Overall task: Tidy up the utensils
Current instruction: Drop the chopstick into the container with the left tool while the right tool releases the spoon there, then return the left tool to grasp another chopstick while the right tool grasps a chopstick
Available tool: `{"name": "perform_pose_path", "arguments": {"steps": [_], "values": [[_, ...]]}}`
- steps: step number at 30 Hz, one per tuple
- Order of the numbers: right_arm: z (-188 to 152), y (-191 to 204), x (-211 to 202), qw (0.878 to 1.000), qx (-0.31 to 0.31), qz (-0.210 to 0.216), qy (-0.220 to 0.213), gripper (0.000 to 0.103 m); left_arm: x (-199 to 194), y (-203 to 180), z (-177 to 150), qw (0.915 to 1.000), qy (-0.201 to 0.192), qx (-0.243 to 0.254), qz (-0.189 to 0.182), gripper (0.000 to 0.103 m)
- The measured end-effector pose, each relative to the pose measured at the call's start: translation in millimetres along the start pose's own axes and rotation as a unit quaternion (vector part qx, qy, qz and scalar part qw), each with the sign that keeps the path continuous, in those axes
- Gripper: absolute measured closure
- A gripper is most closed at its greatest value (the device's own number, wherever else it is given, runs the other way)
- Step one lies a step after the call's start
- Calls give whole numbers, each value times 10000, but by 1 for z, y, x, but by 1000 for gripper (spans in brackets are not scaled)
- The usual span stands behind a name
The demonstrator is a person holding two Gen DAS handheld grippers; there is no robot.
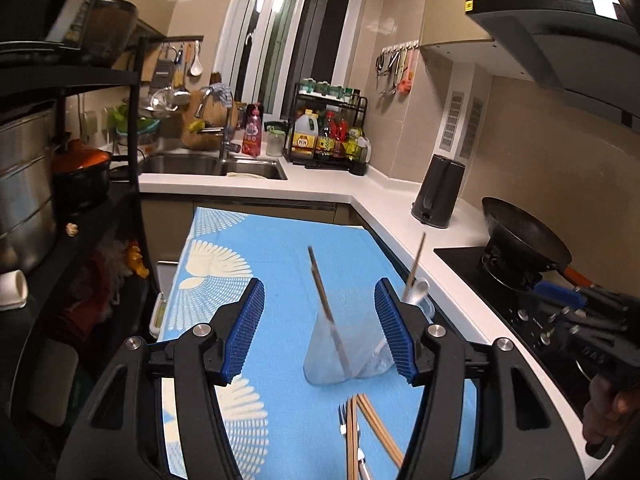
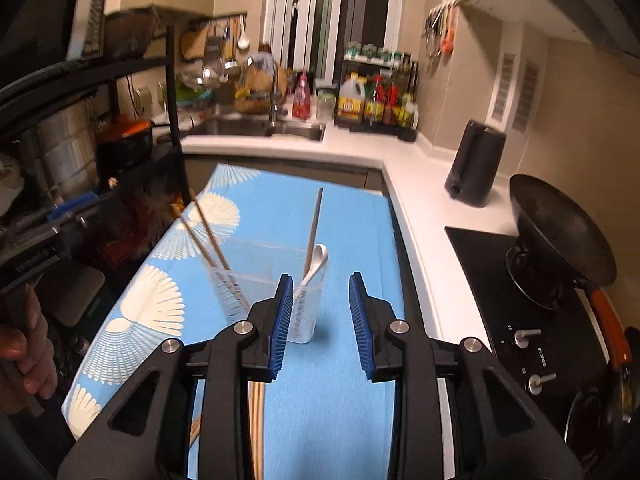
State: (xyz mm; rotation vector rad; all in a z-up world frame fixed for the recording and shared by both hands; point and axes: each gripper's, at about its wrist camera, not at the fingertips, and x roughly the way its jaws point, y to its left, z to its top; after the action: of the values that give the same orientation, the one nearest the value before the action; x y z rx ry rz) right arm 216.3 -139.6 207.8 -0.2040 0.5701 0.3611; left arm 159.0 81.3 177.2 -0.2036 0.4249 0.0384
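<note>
We see a blue patterned cloth [image 2: 340,380] spread over the work surface, and on it two clear plastic cups: the left cup [image 1: 340,352] holds leaning chopsticks [image 2: 208,236], the right cup [image 2: 306,312] a white spoon [image 2: 318,258] and one stick. Loose chopsticks and a small fork [image 1: 342,420] lie nearer us. Our left gripper [image 1: 320,332] gapes around its cup without touching; our right gripper [image 2: 320,320] stands partly open, empty.
</note>
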Motion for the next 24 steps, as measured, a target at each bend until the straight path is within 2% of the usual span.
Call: {"name": "perform_pose_path", "arguments": {"steps": [3,5,7,8,11,13,15,17,21,24], "values": [[-30,7,-35,9990,111,84,-431,72,-25,-2,-36,9999,-98,135,1,48],[-51,12,-45,9982,108,67,-578,72,-37,-7,-66,9993,-144,341,33,61],[-71,17,-47,9979,175,119,-613,72,-43,-10,-93,9986,-115,505,61,69],[-84,21,-46,9977,214,154,-617,72,-44,-11,-108,9985,-67,537,74,77],[-113,29,-35,9976,212,141,-642,72,-37,-11,-141,9988,246,426,78,88],[-129,31,-27,9972,381,110,-632,74,-31,-14,-157,9982,438,417,50,89],[-148,26,-18,9956,691,124,-618,85,-25,-19,-168,9967,569,584,34,89],[-167,23,-11,9940,938,138,-550,91,-19,-21,-175,9955,683,653,-31,89],[-201,18,3,9931,1108,125,-360,90,-11,-19,-186,9945,857,605,-32,89],[-218,20,14,9948,985,219,-145,90,-6,-11,-194,9943,1005,348,-47,89]]}}
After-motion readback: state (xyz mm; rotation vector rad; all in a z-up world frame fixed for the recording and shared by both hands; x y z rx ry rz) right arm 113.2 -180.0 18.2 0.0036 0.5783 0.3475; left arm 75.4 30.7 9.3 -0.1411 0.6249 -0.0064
